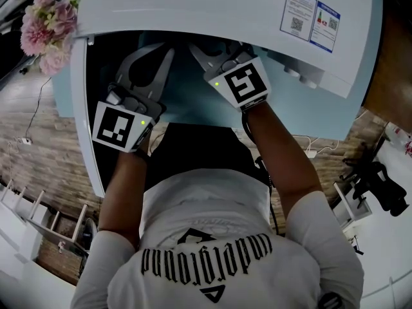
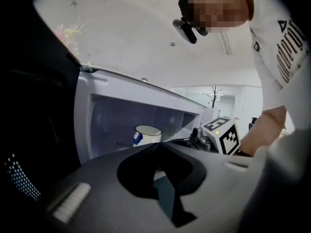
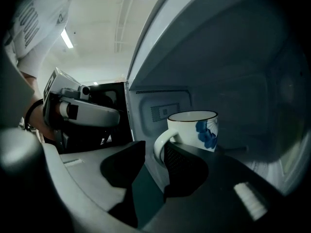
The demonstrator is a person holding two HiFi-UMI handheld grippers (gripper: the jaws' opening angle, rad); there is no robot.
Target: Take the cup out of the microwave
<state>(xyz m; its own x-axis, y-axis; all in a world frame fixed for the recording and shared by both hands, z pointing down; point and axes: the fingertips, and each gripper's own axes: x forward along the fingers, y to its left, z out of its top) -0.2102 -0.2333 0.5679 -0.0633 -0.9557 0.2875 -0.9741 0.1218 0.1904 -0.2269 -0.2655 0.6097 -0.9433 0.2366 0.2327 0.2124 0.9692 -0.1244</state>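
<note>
A white cup point(image 3: 194, 130) with a blue flower stands inside the open microwave point(image 1: 225, 11). Its handle point(image 3: 160, 147) faces my right gripper point(image 3: 151, 152). That gripper reaches into the cavity with its jaws open, and the handle sits right at the gap between the tips, where I see no pad pressing on it. In the head view the oven's top hides the right gripper's point(image 1: 215, 56) tips. My left gripper point(image 2: 158, 145) hovers at the opening beside the open door point(image 1: 80, 121), jaws shut on nothing. The cup point(image 2: 147, 134) shows beyond it, deeper inside.
Pink flowers point(image 1: 48, 24) sit on the microwave's top left corner and printed stickers point(image 1: 309, 18) on its top right. The dark door point(image 2: 34, 130) fills the left of the left gripper view. Cables and a black object point(image 1: 380, 185) lie on the floor at right.
</note>
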